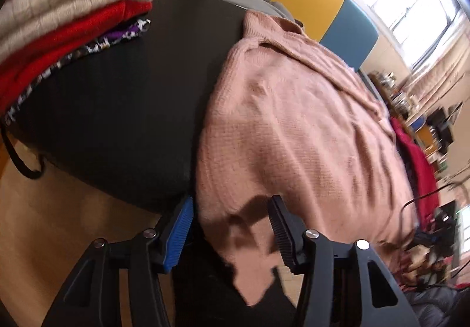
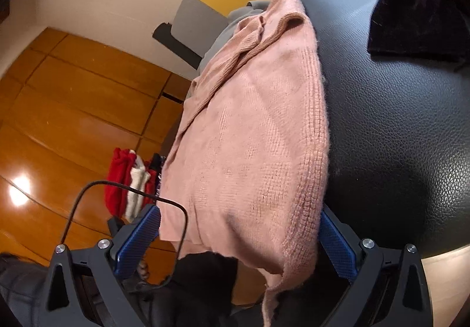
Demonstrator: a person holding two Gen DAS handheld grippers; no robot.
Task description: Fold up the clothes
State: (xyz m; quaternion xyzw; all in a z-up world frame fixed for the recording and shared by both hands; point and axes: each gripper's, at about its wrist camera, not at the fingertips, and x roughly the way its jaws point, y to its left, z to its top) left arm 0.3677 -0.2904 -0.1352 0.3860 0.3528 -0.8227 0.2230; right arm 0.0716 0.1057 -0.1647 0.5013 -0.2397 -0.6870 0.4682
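A pink knit sweater point(image 1: 293, 121) lies spread on a black leather surface point(image 1: 117, 92), its near hem hanging over the front edge. My left gripper point(image 1: 230, 236) stands open at that hem, with a corner of the cloth between its wide jaws and neither pad pressing on it. In the right wrist view the same sweater point(image 2: 249, 136) runs away from me on the leather point(image 2: 396, 136). The right gripper point(image 2: 238, 242) is open too, its blue pads either side of the hanging hem.
A stack of folded clothes point(image 1: 73, 4), cream and red, sits at the surface's left end and shows again as a stack point(image 2: 129, 180). A dark velvet garment point(image 2: 417, 10) lies far right. A grey cloth point(image 2: 217, 42) lies under the sweater's far end. A black cable point(image 2: 88, 189) loops over the wooden floor point(image 2: 73, 92).
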